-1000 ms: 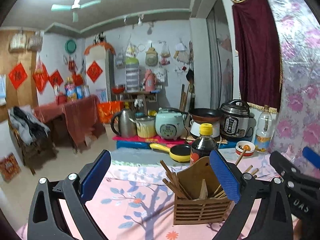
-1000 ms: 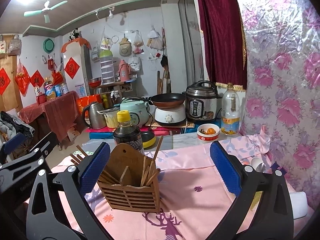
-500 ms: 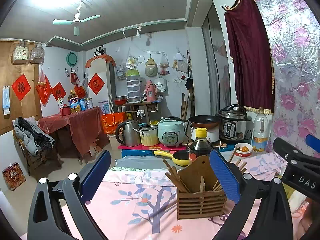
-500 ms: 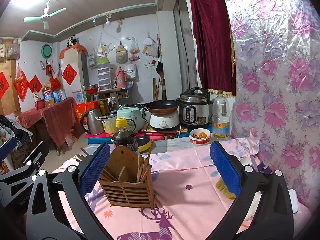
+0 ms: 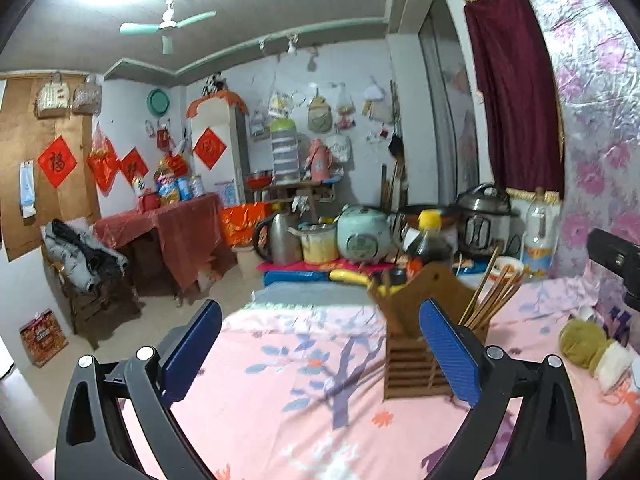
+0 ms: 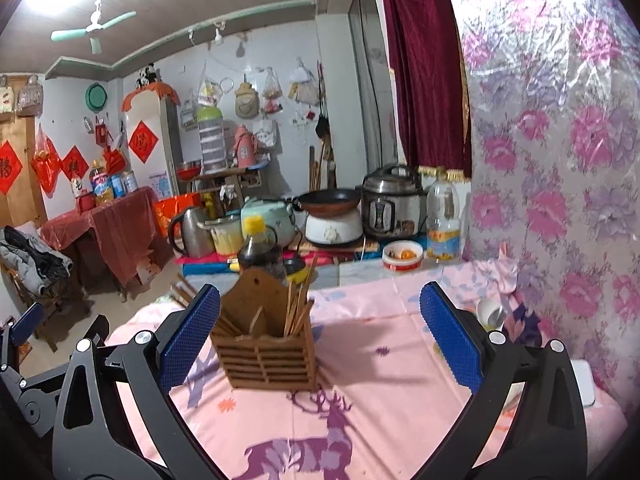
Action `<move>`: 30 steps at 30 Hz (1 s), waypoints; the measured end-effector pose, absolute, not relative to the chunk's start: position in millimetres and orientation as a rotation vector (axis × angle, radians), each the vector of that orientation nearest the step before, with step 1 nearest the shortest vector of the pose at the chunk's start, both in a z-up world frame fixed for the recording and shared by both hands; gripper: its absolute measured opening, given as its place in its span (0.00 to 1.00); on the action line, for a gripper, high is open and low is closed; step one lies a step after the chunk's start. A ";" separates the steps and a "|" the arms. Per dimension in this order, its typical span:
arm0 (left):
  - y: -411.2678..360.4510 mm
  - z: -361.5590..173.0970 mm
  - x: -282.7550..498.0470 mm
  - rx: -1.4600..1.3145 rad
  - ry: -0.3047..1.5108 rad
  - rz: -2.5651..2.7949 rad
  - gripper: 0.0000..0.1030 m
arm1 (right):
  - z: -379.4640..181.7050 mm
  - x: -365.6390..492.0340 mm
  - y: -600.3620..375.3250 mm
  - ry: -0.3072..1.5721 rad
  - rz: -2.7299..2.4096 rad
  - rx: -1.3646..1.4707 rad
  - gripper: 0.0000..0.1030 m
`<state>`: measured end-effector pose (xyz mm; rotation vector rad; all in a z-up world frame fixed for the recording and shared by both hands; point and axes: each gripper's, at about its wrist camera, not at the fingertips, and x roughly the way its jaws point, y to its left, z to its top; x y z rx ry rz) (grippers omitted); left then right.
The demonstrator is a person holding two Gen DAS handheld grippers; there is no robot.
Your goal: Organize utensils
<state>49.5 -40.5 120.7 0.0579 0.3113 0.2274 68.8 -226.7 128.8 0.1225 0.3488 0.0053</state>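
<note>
Left wrist view is motion-smeared: slatted brown wooden utensil caddy reads soft, its right half hidden behind the left gripper's blue-padded right finger. Thin wooden chopsticks in it blur together, can't count them. Dark sauce bottle w/ yellow cap partly hidden behind caddy's peaked back; label unreadable. Yellow-green fuzzy lump at right too blurred to identify.

Right wrist view: caddy's left edge covered by right gripper's blue left pad. Small white cup near wall partly hidden by right pad. White flat object behind gripper frame, mostly hidden.
</note>
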 end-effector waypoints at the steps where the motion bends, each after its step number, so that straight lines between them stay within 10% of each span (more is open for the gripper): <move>1: -37.6 118.1 49.1 0.045 0.324 0.218 0.94 | 122.8 65.6 -226.6 0.354 0.005 0.117 0.94; 30: -36.1 82.3 34.0 0.049 0.409 0.218 0.94 | 59.0 41.6 -226.8 0.453 -0.005 0.053 0.94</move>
